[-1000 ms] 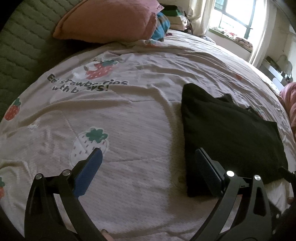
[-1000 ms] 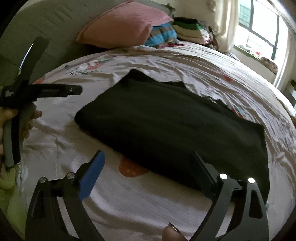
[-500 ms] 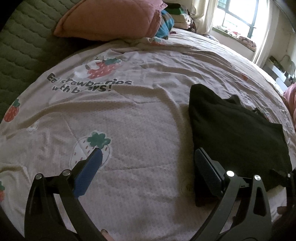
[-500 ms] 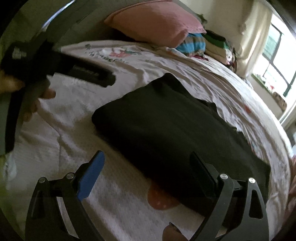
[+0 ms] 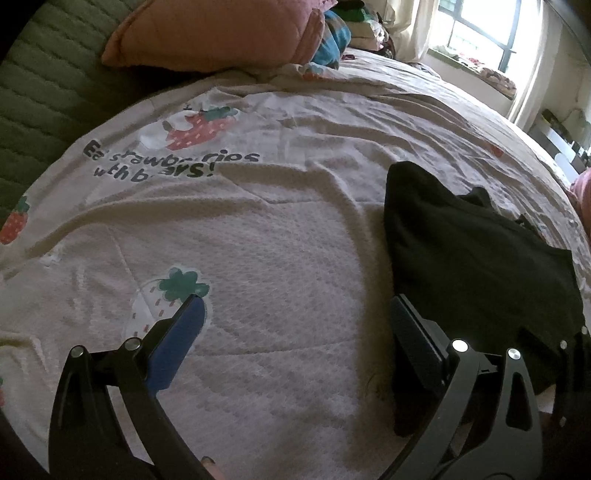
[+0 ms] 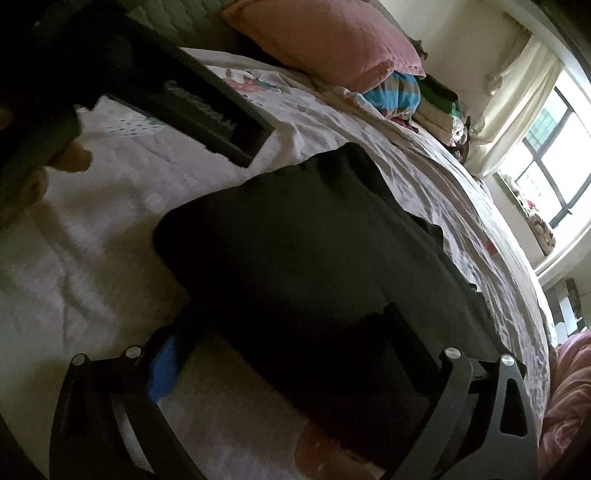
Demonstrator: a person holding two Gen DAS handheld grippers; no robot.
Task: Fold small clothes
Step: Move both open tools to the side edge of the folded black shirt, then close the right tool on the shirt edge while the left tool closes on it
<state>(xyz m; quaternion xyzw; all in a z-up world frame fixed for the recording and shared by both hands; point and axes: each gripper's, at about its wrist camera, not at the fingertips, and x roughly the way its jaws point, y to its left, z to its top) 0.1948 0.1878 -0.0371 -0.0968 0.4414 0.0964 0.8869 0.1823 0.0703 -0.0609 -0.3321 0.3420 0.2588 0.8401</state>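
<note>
Since a second ago the right gripper (image 6: pixel 284 332) has dropped closer to the black garment (image 6: pixel 314 240) and rolled, so the bed now runs tilted across its view, while the left gripper (image 5: pixel 295 317) has crept only slightly toward the cloth's near corner. The bed (image 5: pixel 258 240) is covered by a pale textured quilt printed with strawberries and dark lettering; a pink pillow (image 5: pixel 221 33) leans against a green quilted headboard (image 5: pixel 44 92), with folded striped and green laundry (image 6: pixel 417 99) stacked beyond it. A bright window (image 6: pixel 554 147) with cream curtains lights the far side of the room. The black garment lies folded flat on the quilt, right of the bed's middle in the left wrist view. The left gripper stands wide open over bare quilt, its right finger just beside the garment's edge. The right gripper's jaws are opening, straddling the garment's near edge without pressing it. A hand (image 6: pixel 48 173) holds the left gripper's handle at upper left.
</note>
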